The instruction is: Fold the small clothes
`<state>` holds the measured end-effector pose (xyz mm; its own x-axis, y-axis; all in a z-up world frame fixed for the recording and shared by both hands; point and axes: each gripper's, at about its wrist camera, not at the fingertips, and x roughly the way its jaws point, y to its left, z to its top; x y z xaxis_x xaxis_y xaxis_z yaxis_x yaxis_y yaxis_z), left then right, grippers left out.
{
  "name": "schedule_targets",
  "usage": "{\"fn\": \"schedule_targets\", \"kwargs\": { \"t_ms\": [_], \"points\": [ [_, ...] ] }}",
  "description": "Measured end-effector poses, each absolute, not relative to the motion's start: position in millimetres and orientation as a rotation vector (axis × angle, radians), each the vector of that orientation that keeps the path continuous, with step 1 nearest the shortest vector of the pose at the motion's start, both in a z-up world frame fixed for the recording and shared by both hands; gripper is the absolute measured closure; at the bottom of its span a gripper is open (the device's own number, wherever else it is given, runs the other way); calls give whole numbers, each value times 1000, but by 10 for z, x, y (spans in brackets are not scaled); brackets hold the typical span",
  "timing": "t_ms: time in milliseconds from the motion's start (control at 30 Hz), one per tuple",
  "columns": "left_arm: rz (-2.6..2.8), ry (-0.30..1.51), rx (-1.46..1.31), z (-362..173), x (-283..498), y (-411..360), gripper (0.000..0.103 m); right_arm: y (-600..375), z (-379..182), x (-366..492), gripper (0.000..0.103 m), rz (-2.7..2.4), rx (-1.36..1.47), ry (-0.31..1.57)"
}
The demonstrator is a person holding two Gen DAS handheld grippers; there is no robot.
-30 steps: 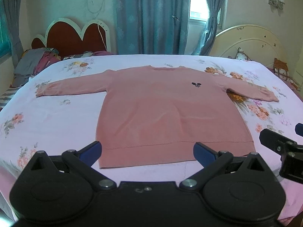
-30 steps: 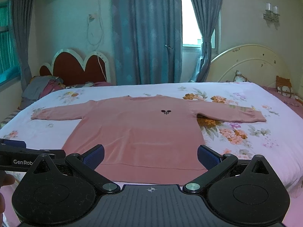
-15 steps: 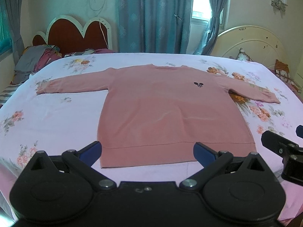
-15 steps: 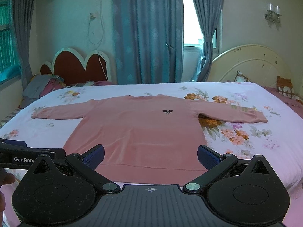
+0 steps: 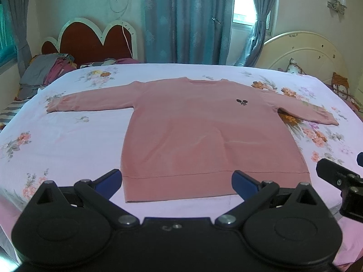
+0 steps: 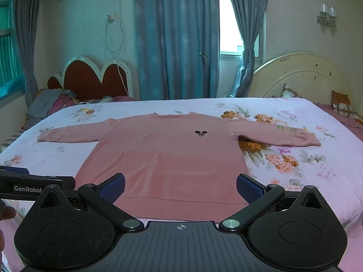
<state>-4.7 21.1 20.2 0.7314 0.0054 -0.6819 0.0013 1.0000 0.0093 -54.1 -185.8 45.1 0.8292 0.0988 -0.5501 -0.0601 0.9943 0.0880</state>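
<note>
Pink sweatshirt (image 5: 199, 136) lay flat on bed (image 5: 68, 140), sleeves out. Left gripper (image 5: 177, 181) and right gripper (image 6: 180, 187) barely nudged closer since second ago, jaws wide apart, empty. Folding not started.

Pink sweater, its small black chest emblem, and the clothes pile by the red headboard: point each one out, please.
pink sweater (image 5: 204, 140), left wrist view, middle of the front panel.
black chest emblem (image 6: 201, 133), right wrist view, centre of the motif.
clothes pile (image 5: 45, 69), left wrist view, grey and maroon fabric on top.
</note>
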Motion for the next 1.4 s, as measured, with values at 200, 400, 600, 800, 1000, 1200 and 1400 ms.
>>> {"fn": "schedule_targets", "kwargs": {
  "t_ms": [200, 400, 600, 800, 1000, 1200, 1400],
  "points": [
    [5, 751, 6, 192, -34, 224, 0, -1855, 432, -531, 0, 78, 70, 583],
    [8, 759, 2, 173, 0, 248, 0, -1861, 417, -508, 0, 73, 72, 591],
    [18, 769, 8, 128, 58, 260, 0, -1867, 394, -449, 0, 74, 78, 600],
    [24, 791, 8, 54, 174, 298, 0, -1887, 336, -353, 0, 57, 79, 613],
    [14, 799, 26, 3, 310, 303, 0, -1879, 301, -213, 0, 39, 62, 616],
    [5, 812, 27, -52, 544, 342, 0, -1874, 233, -11, 0, 20, 56, 628],
    [-28, 809, 43, -124, 866, 379, 0, -1862, 168, 296, 0, -9, 47, 631]
  ]
}}
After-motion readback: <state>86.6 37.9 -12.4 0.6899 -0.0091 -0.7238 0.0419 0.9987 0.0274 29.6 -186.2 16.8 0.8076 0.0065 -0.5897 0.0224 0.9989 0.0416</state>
